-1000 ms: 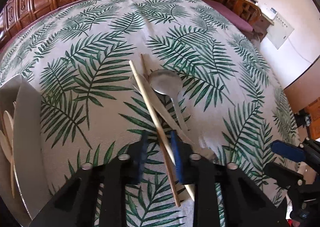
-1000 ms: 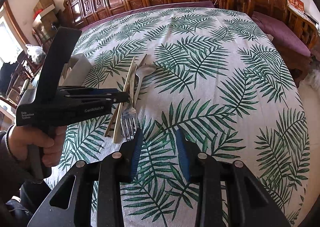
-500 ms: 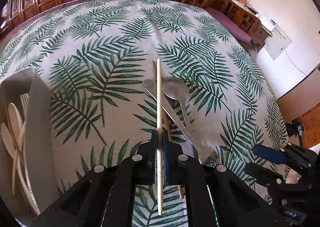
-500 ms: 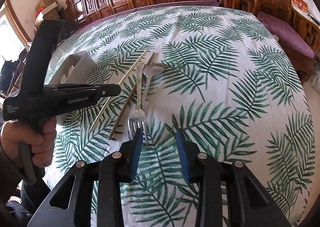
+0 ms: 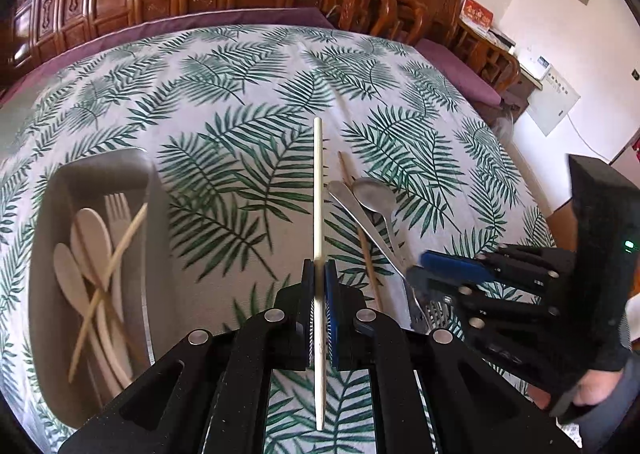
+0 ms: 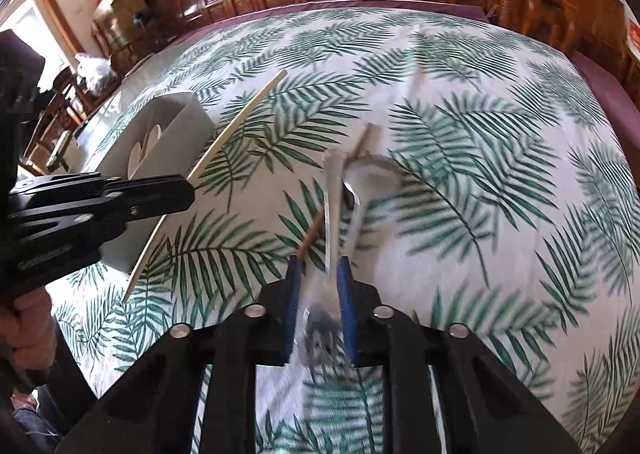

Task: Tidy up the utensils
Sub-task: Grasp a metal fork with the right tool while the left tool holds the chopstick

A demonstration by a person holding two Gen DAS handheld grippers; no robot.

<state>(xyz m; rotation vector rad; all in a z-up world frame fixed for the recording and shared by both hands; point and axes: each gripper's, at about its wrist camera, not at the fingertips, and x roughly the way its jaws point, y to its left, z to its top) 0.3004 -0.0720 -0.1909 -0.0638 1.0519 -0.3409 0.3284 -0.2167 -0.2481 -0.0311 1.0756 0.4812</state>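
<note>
Since a second ago lifted clear of the bench [image 5: 248,101]: pale chopstick [image 5: 318,189], clamped tight in left fingers [image 5: 319,308], near tray [image 5: 60,181]. Now straddling the fork [image 6: 331,221], still lying by spoon [image 6: 370,173] and brown chopstick [image 6: 310,236]: right fingers [image 6: 318,312], narrowly apart; grip not certain because of blur. Next probably chopstick into tray, fork after.

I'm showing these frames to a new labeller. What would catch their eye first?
Probably the pale chopstick clamped upright in the left gripper, above the palm-leaf tablecloth. Next, the right gripper straddling the metal fork beside the spoon, then the beige tray of wooden cutlery at the left.
</note>
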